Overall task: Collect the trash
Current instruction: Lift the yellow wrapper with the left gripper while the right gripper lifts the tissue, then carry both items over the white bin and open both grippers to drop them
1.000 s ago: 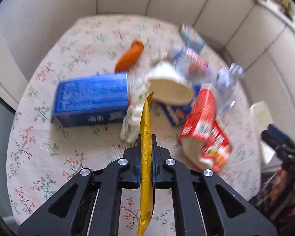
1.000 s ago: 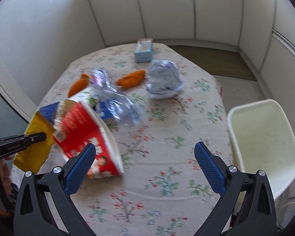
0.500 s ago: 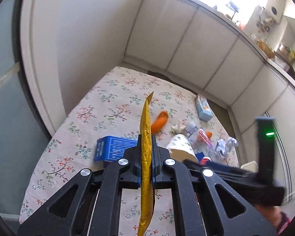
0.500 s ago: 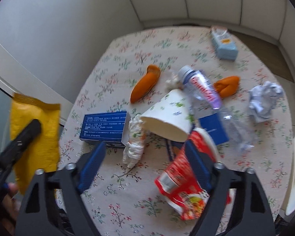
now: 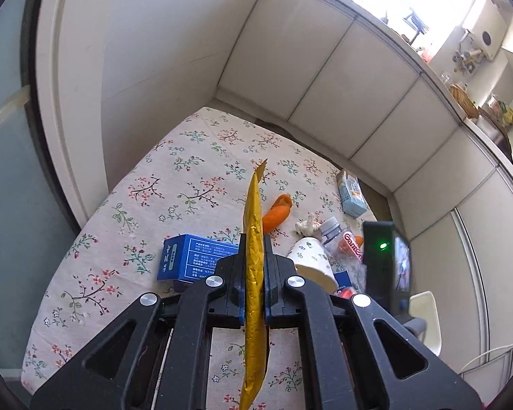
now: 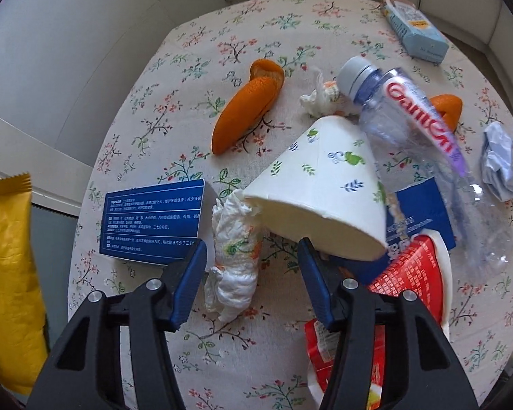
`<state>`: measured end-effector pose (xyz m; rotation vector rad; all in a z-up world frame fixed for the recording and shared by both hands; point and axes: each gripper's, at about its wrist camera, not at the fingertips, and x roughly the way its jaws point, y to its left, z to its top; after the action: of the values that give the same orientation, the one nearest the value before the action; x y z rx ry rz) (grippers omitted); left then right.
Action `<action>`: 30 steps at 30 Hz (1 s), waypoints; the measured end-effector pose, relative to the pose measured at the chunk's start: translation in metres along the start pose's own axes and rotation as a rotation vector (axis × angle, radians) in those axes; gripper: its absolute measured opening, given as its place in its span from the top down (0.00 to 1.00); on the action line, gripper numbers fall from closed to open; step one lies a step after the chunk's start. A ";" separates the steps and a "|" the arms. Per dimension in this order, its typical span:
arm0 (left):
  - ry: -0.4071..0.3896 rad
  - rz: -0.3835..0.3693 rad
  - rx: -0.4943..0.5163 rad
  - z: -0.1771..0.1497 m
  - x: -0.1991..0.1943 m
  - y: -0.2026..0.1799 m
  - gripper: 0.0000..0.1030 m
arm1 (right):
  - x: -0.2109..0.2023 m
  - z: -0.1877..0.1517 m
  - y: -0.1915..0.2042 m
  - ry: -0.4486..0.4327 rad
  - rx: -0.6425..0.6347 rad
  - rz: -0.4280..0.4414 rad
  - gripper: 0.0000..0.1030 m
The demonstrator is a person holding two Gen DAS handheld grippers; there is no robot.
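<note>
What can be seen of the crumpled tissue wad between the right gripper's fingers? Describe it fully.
The tissue wad is white, soft paper, twisted into a lumpy roll with faint green and orange print. It lies flat on the floral tablecloth, its upper end against the rim of the tipped paper cup, beside the blue box. The right gripper straddles it, jaws closing, pads not yet touching.

Floral-clothed table [image 6: 325, 24], orange peel [image 6: 246, 109], blue box [image 6: 150, 218], crumpled tissue [image 6: 234, 259]

On the counter [image 6: 147, 109] I see a box [image 6: 152, 220] at left, a crumpled tissue [image 6: 234, 259] just right of it, and a paper cup [image 6: 319, 189] on its side beside that. A bottle [image 6: 424, 140] lies right of the cup, a carton [image 6: 415, 30] far behind, and a peel [image 6: 248, 111] behind the box.
</note>
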<state>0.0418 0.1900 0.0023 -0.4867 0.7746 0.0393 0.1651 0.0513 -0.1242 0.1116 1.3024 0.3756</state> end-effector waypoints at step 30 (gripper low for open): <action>-0.140 -0.099 0.143 0.000 -0.019 -0.119 0.93 | -0.219 -0.016 -0.097 -0.597 -0.009 0.007 0.72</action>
<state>0.0534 0.0871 0.0632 -0.3813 0.6106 -0.0731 0.1226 -0.1138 0.0445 0.2036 0.7107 0.3202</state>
